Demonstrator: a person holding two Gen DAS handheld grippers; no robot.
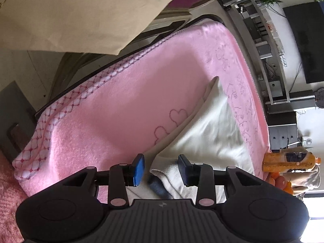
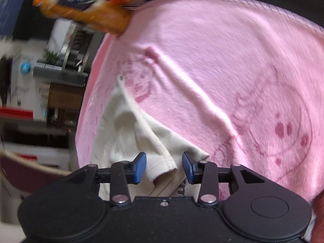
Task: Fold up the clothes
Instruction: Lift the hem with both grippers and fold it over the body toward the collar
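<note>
Your left gripper spread wide over the cream garment, your right gripper likewise released, hem seemingly between its fingers, pink blanket beneath

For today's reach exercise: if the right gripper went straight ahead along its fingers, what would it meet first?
Probably the cream garment: its hem already lies between the open right gripper pads, with the pink blanket beneath. Depth is unclear.

Your right wrist view is smearing the orange bottle and shelves; your gripper bodies are covering the cream garment's near end.
</note>
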